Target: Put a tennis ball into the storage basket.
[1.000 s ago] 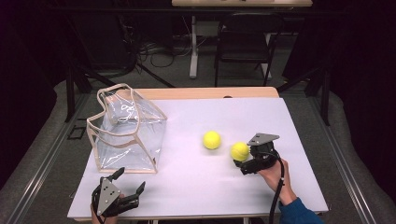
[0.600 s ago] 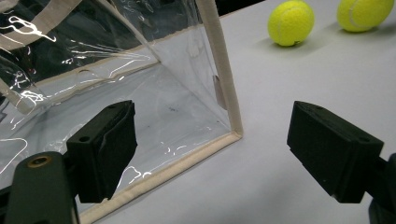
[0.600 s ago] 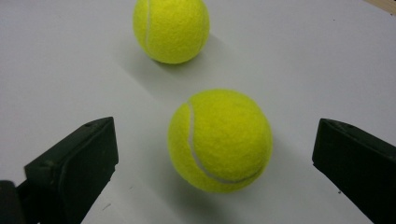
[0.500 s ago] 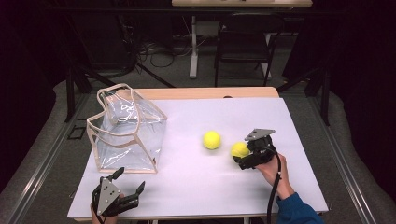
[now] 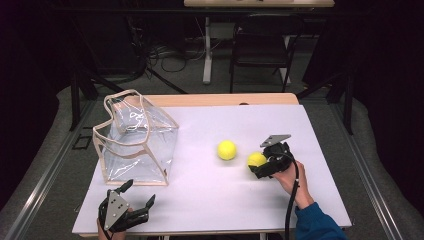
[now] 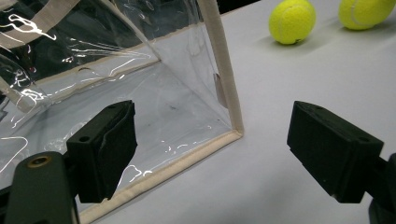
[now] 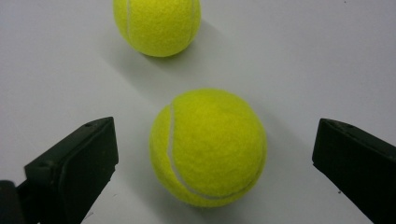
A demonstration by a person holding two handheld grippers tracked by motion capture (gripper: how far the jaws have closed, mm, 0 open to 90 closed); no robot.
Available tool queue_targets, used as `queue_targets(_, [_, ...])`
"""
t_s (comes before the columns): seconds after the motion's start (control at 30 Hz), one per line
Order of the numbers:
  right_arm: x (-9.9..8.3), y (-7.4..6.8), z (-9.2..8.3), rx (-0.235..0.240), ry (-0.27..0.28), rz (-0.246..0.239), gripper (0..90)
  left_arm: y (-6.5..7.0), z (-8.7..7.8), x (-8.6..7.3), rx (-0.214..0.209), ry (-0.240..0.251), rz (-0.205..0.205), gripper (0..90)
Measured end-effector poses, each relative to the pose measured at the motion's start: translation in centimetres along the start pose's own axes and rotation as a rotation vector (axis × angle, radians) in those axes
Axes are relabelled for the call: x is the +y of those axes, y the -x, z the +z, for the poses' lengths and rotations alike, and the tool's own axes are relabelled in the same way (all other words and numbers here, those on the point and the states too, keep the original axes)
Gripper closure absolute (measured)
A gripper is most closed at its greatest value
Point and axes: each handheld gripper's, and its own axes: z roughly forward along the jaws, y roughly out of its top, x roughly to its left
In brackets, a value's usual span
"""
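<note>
Left tool: held at the near left corner of the white surface, in front of the bag; its jaws are spread wide apart with nothing between them.
Left tool's own view: the near bottom corner of the bag is seen between and just beyond the two black jaws, not touched by either.
Clear bag: a transparent plastic tote with beige trim and handles, set upright on the left part of the surface, mouth open upward; its inside looks bare as far as can be seen through the glare.
Far tennis ball: a yellow tennis ball resting on the surface about mid-width, to the right of the bag and well apart from it.
Near tennis ball: a second yellow tennis ball lying on the surface just beside the first, to its right and slightly nearer the person.
Right tool: held low over the right part of the surface by a hand in a blue sleeve; its jaws are apart and placed either side of the near tennis ball.
Right tool's own view: the near tennis ball is centred between the jaws with a clear gap on each side, so it is not clamped; the far tennis ball lies beyond it.
</note>
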Motion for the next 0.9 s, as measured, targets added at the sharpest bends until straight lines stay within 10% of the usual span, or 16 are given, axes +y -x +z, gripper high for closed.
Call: queue_targets(0.9, [0.2,0.6,2.7,0.055,-0.139,0.022,10.1,-0.1,0.0,0.0,0.002,-0.001,-0.004,16.1])
